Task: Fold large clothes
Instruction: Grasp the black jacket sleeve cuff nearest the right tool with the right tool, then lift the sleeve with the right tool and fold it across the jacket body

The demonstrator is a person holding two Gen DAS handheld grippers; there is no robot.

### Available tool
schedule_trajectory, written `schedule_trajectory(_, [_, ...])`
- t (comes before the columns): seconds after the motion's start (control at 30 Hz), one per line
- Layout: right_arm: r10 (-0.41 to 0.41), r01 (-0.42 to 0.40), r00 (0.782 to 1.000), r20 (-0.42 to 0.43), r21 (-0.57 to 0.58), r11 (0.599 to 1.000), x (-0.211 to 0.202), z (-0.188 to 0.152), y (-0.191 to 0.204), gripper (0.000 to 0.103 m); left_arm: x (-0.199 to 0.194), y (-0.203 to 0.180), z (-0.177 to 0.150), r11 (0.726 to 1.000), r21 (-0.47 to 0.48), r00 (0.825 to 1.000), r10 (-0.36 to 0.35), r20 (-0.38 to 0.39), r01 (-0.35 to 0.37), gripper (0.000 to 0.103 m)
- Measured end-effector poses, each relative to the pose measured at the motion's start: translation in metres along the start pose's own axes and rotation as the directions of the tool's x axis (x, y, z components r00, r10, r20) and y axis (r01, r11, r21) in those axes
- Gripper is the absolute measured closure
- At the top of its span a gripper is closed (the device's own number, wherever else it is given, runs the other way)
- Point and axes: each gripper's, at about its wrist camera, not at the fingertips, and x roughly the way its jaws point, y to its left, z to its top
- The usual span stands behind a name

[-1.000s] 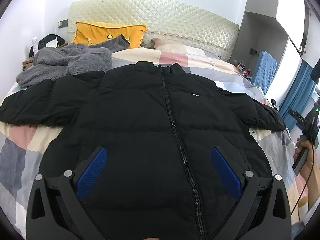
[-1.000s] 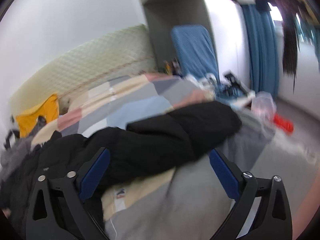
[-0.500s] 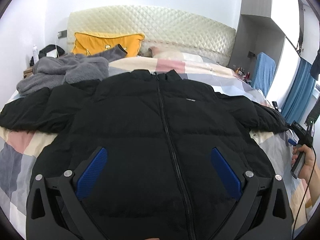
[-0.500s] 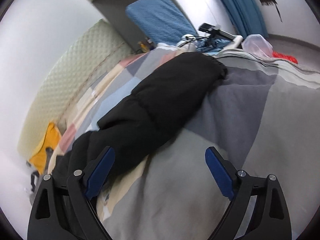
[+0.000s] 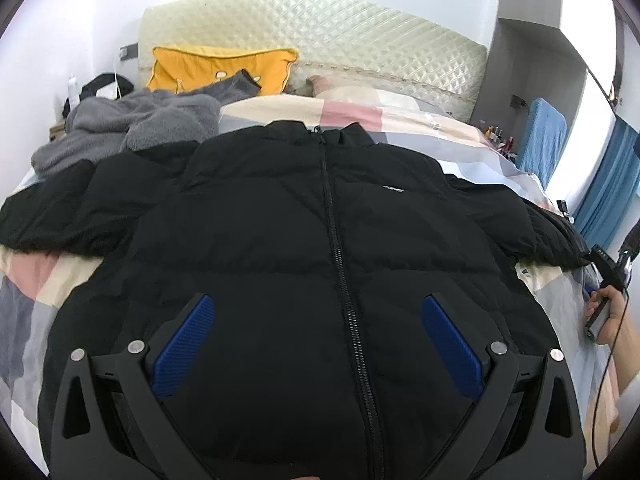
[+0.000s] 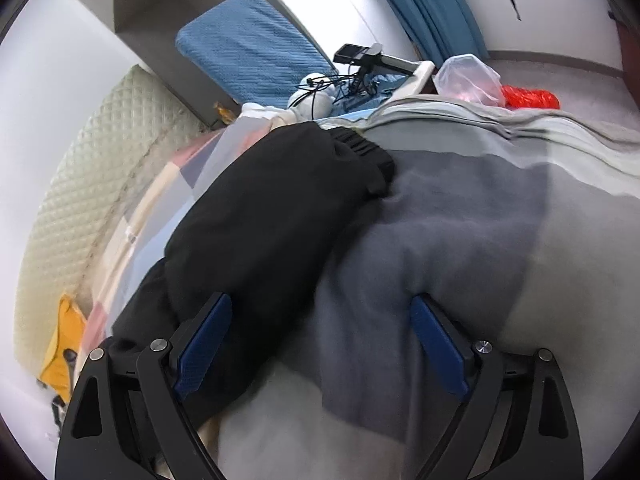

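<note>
The black zipped puffer jacket (image 5: 332, 248) fills the frame's centre, flat on the patchwork bedspread (image 5: 24, 304). My left gripper (image 5: 318, 344) and right gripper (image 6: 320, 340) are both wide open, empty. The slippery padded sleeve (image 6: 272, 208) could slide out of a shallow pinch, I reckon.
</note>
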Motion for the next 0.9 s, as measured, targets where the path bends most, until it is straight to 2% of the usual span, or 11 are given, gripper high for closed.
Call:
schedule_trajectory(0.17, [0.004,-0.003,1.000,0.011,-0.109,0.994,0.016,-0.002,0.031,0.010,0.005,0.003,-0.002,1.000,-0.020,1.000,0.002,-0.025,-0.003,0.000])
schedule_trajectory(0.33, [-0.028,0.029,1.000,0.013,-0.126,0.992,0.033,0.000,0.043,0.009,0.021,0.000,0.000,0.999,-0.038,0.995,0.008,-0.100,-0.012,0.000])
schedule_trajectory(0.43, [-0.022,0.026,0.999,0.032,-0.141,0.990,0.037,-0.001,0.053,0.011,0.030,-0.003,-0.003,0.999,-0.013,0.994,0.036,-0.101,-0.038,0.000])
schedule_trajectory(0.47, [-0.006,0.011,0.999,0.035,-0.142,0.990,0.038,-0.001,0.055,0.015,0.033,-0.003,-0.005,0.999,-0.010,0.992,0.042,-0.118,-0.043,0.000])
schedule_trajectory(0.53, [0.047,-0.044,0.999,0.010,-0.169,0.985,0.039,-0.002,0.064,0.052,0.037,-0.003,-0.006,1.000,-0.010,0.989,0.027,-0.147,-0.029,0.000])
schedule_trajectory(0.57, [0.037,-0.037,0.999,-0.001,-0.188,0.981,0.041,-0.002,0.071,0.054,0.036,-0.002,-0.007,0.999,-0.008,0.989,0.035,-0.147,-0.036,0.000])
schedule_trajectory(0.63, [0.032,-0.037,0.999,-0.025,-0.258,0.965,0.037,-0.003,0.088,0.078,0.036,-0.003,-0.005,0.998,0.016,0.987,0.069,-0.145,-0.067,0.000])
schedule_trajectory(0.73, [0.067,-0.065,0.998,-0.002,-0.269,0.961,0.016,0.003,0.105,0.093,0.030,-0.005,0.004,0.996,0.035,0.989,0.087,-0.117,-0.084,0.000])
schedule_trajectory(0.83, [0.050,-0.026,0.997,0.065,-0.331,0.943,-0.015,0.012,0.129,0.095,0.019,-0.008,0.010,0.991,0.074,0.991,0.115,-0.076,-0.109,0.000])
schedule_trajectory(0.9, [0.055,-0.014,0.992,0.117,-0.323,0.946,-0.041,0.022,0.139,0.096,0.011,-0.010,0.011,0.983,0.109,0.988,0.151,-0.028,-0.147,0.000])
